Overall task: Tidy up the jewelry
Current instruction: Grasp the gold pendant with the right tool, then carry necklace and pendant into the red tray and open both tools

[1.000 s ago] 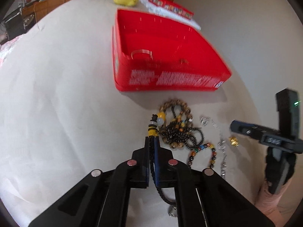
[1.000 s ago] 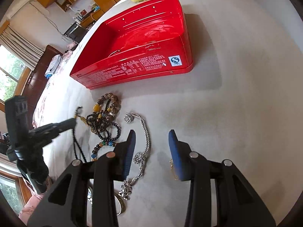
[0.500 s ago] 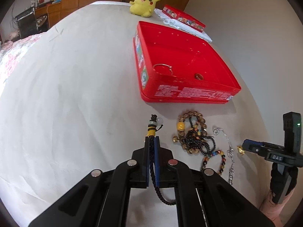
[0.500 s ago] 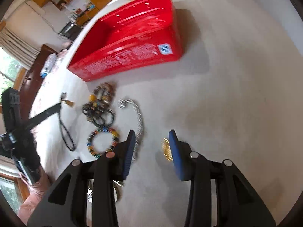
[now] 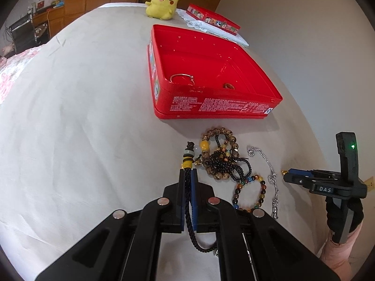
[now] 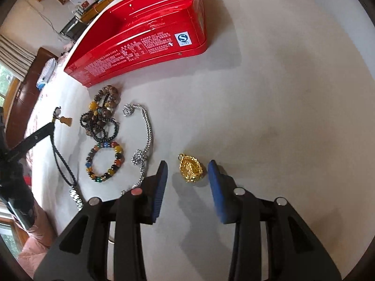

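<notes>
Nearby, red tin (image 5: pixel 218 107) sits open toward bed's (image 5: pixel 82 117) far end, ring and bangle inside. Beaded bracelets (image 6: pixel 103 121) and silver chain (image 6: pixel 147 128) lie in heap just before tin. Left gripper (image 5: pixel 187 178) jaws clamped on black cord necklace (image 5: pixel 188 201), cord running lengthwise between fingers, pendant end pointing toward tin. Right gripper (image 6: pixel 187 175) jaws just been closing, still apart, straddling gold pendant (image 6: pixel 191 169), not touching; pendant's loop points toward tin.

Both wrist cameras are looking steeply down along their own tongs, close over the worktop (image 5: pixel 82 117). Both are sharing the red tin (image 5: pixel 211 103) and the bead pile (image 6: pixel 103 119), seen from opposite sides.
</notes>
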